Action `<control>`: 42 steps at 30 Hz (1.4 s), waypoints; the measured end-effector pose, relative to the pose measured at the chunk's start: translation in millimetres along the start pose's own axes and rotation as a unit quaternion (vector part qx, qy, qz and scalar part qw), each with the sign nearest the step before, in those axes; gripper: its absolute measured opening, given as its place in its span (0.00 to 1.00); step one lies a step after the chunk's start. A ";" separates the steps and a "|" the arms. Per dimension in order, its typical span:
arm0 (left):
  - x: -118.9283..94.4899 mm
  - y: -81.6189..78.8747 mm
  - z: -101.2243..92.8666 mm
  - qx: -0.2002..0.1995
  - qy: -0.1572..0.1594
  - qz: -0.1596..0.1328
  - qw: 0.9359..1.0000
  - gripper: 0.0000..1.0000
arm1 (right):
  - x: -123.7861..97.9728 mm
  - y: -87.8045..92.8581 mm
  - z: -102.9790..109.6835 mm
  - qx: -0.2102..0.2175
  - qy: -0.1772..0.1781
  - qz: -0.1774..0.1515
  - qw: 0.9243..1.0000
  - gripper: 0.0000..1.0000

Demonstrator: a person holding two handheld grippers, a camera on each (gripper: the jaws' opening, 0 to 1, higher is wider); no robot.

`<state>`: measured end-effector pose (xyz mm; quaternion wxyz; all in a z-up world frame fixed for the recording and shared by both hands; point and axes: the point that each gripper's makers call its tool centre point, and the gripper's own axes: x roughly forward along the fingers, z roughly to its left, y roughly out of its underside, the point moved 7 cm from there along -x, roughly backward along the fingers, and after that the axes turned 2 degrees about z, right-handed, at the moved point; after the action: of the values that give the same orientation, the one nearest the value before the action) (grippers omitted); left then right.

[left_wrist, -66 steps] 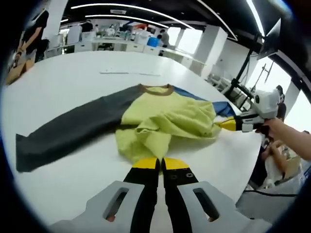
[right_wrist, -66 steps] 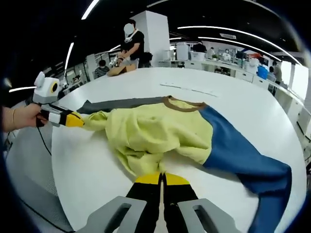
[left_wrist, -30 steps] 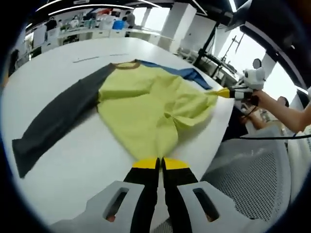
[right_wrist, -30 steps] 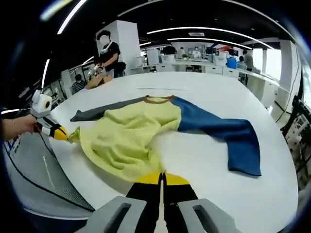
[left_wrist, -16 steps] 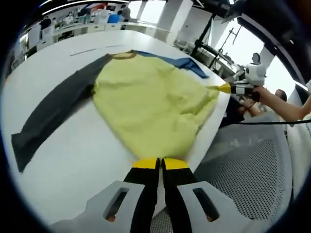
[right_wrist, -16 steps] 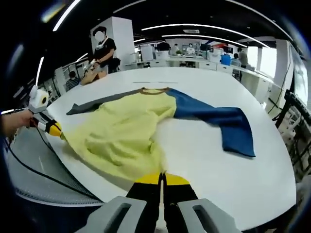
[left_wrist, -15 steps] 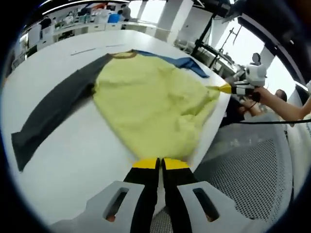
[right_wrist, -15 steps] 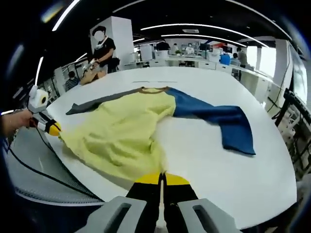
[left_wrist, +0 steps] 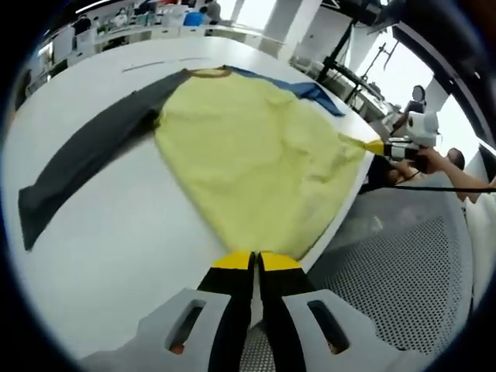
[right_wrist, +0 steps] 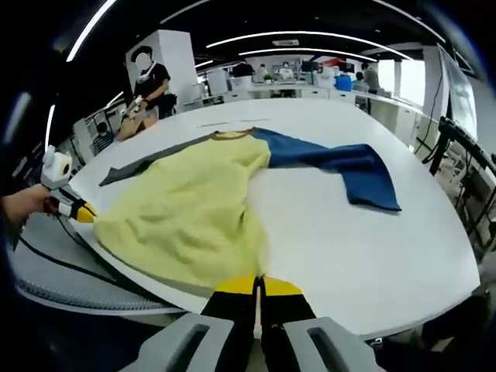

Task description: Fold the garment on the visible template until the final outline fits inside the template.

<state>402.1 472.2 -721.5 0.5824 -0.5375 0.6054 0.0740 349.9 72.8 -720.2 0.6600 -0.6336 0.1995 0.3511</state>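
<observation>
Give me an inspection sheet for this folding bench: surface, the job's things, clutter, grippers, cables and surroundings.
Surface: white table, large, rounded edge.
Job's things: garment spread flat, yellow body, grey sleeve and blue sleeve stretched out; hem at the table's near edge. No fold made yet.
Clutter: thin pale strip beyond the collar, too small to identify.
Grippers: left gripper and right gripper each shut on a hem corner.
Cables: dark cable hanging below the table edge.
Surroundings: open office, benches, standing person in the background.

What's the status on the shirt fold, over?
Left gripper and right gripper each shut on a hem corner of the shirt. Shirt spread flat on the white table, sleeves out, unfolded. Nothing in the way.
</observation>
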 end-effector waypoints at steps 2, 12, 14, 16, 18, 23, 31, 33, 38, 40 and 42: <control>-0.8 1.9 -1.1 0.001 -0.002 -0.001 1.000 0.00 | -1.3 4.5 1.7 -0.002 0.006 0.007 1.000 0.00; -8.3 9.0 -0.7 -0.012 -0.013 -0.009 1.000 0.04 | -2.9 7.6 -1.7 -0.013 0.010 0.014 1.000 0.00; -10.1 11.4 -0.2 -0.017 -0.015 -0.013 1.000 0.07 | -3.9 2.1 -3.3 -0.016 0.006 0.008 1.000 0.01; -10.1 13.1 -0.2 -0.019 -0.013 -0.015 1.000 0.09 | -3.8 -2.7 -6.0 -0.018 0.007 0.006 1.000 0.07; -9.1 14.3 0.6 -0.026 -0.012 -0.016 0.999 0.12 | -3.0 -6.3 -7.4 -0.021 0.004 0.007 1.000 0.11; -1.5 14.2 1.7 -0.042 -0.004 -0.028 0.999 0.13 | 3.8 -2.0 -7.5 -0.018 -0.005 0.022 1.000 0.15; 10.0 -2.9 1.4 -0.038 0.001 -0.058 0.998 0.12 | 9.7 -0.5 -5.0 -0.014 -0.011 0.031 0.999 0.14; 12.9 -6.6 0.2 -0.038 0.004 -0.062 0.997 0.11 | 11.3 -1.9 -5.8 -0.016 -0.012 0.033 0.999 0.14; 19.6 -16.8 -2.6 -0.038 0.007 -0.079 0.996 0.09 | 13.9 -1.8 -8.8 -0.014 -0.012 0.042 0.999 0.09; 22.4 -21.4 -4.3 -0.041 0.011 -0.088 0.995 0.07 | 15.2 -1.7 -10.3 -0.012 -0.011 0.045 0.999 0.08; 25.4 -24.4 -6.0 -0.042 0.013 -0.088 0.995 0.04 | 17.0 -0.9 -11.6 -0.011 -0.010 0.051 0.999 0.06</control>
<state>422.8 443.6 -726.5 0.5560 -0.6137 0.5591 0.0407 364.1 65.1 -732.9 0.6361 -0.6263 0.2212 0.3927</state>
